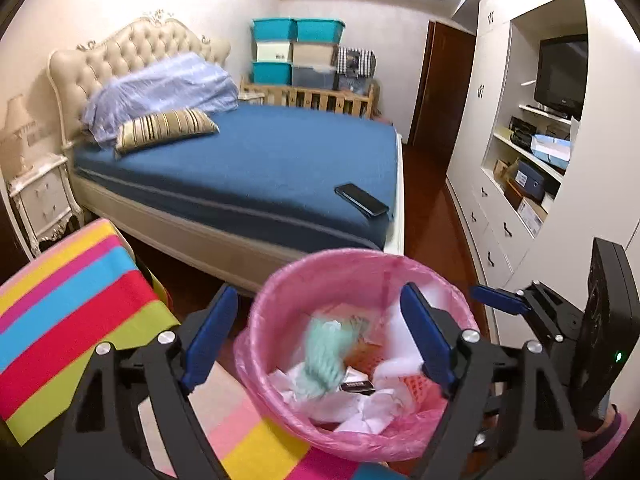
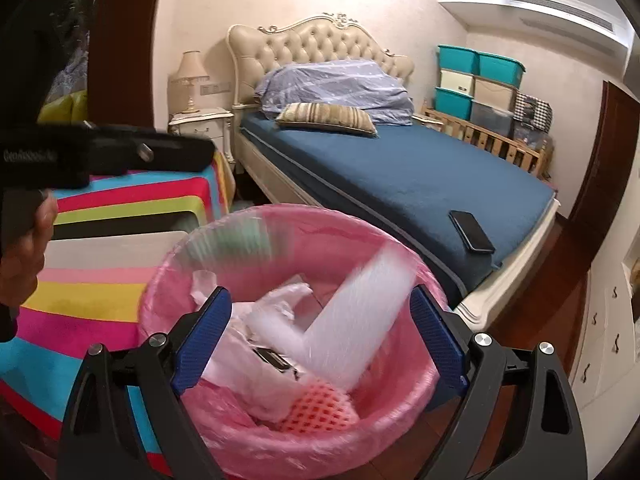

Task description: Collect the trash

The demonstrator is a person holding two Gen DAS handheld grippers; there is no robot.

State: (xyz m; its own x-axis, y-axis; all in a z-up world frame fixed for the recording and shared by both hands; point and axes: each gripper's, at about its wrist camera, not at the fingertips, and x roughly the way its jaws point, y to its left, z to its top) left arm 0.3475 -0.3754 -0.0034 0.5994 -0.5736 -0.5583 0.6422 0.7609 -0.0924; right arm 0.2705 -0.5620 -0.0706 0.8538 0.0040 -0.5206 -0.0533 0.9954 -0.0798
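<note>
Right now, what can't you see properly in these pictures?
- Green trash, left wrist view: motion-blurred, kind unclear.
- White piece, right wrist view: blurred streak over the pink-lined bin.
- Bin's bottom: buried under paper.
- Small dark item: too small to identify.
- Bin's base: cut off by the frame edge.

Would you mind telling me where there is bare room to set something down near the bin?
The blue bed is mostly bare between the striped pillow and the phone. The striped cloth left of the bin also shows open surface. The pink-lined bin itself is crowded with crumpled trash, with both open tongs over it.
</note>
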